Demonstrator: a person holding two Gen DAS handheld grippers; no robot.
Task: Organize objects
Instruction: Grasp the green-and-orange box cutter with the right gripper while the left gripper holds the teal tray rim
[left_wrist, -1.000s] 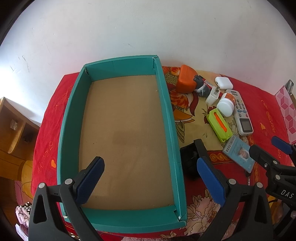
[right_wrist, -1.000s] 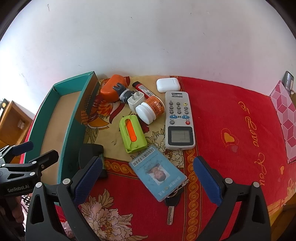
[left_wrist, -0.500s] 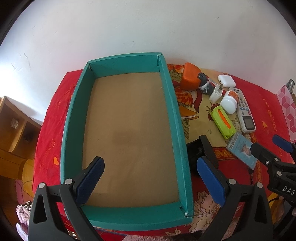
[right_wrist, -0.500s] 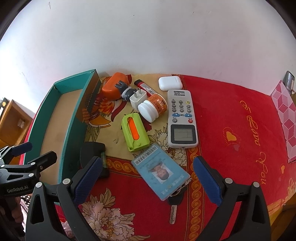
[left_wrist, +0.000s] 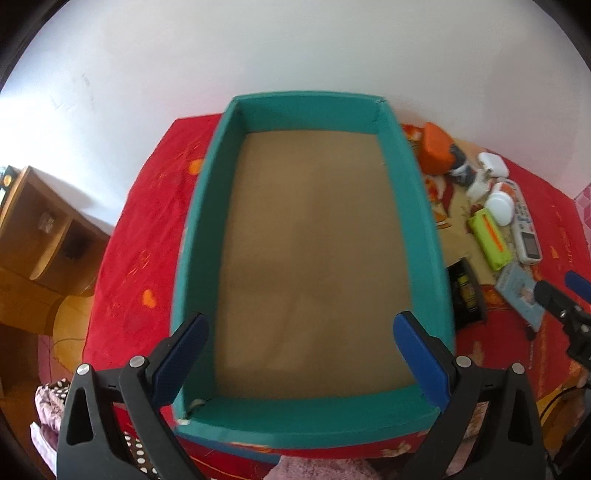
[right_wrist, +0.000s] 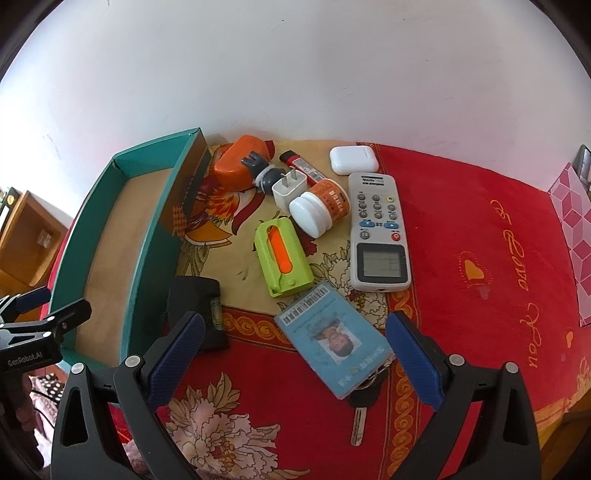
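Right wrist view is showing the right gripper (right_wrist: 293, 343) hanging with its jaws spread wide and nothing between them, and sitting right in that gap is the blue ID card (right_wrist: 334, 341), its long axis running from about eleven o'clock to five o'clock, a key (right_wrist: 360, 419) poking out from under its near end. Up at twelve o'clock the green case (right_wrist: 282, 256) is lying almost straight away from the jaws, with the remote (right_wrist: 380, 230) at one o'clock and the pill bottle (right_wrist: 319, 208) just beyond. Over at nine o'clock the teal box (right_wrist: 136, 258) is waiting with nothing visible in it, a black object (right_wrist: 201, 295) lying just beside its wall. Left wrist view is showing the left gripper (left_wrist: 299, 354) also spread and holding nothing, hovering over the box's near end, the clutter well off at two o'clock. So the right hand is looking nearer to everything loose, and the card is looking like the likeliest pick; its slant is calling for a wrist turn so the jaws cross its short side
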